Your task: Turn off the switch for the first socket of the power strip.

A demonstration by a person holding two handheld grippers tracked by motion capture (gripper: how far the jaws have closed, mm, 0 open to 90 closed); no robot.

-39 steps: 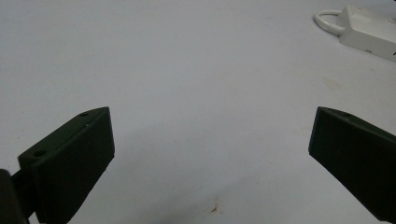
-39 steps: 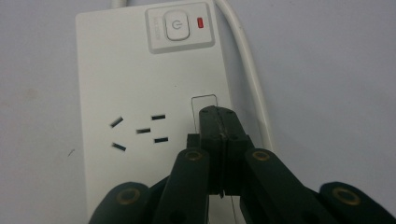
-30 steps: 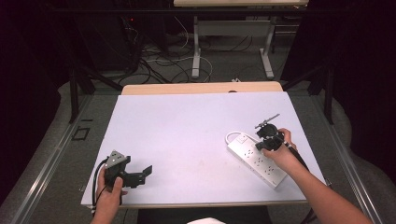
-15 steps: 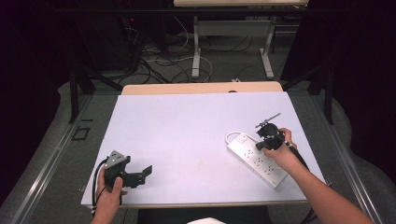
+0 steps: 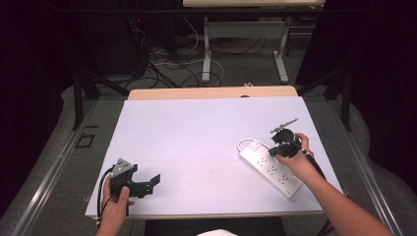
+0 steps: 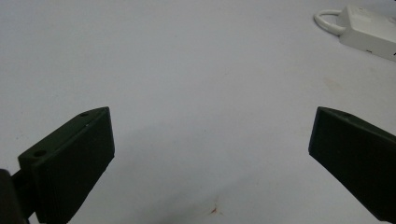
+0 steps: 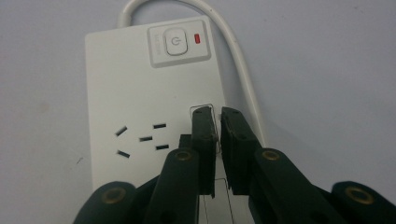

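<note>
A white power strip (image 5: 270, 169) lies slantwise on the table's right side, its cord looping at the far end. My right gripper (image 5: 281, 147) points down onto that end. In the right gripper view its tips (image 7: 217, 112) rest over the strip (image 7: 140, 84) just below the power button (image 7: 175, 42), beside a socket. The jaws have just been opening and stand a narrow slit apart with nothing between them. My left gripper (image 5: 152, 183) rests near the front left edge, wide open (image 6: 210, 135) over bare table, with the strip (image 6: 369, 30) far off.
The pale table top (image 5: 196, 128) lies between the two hands. A small red light (image 7: 198, 38) glows beside the power button. Beyond the table are a wooden edge (image 5: 211, 92), cables on the floor (image 5: 167, 64) and desk legs.
</note>
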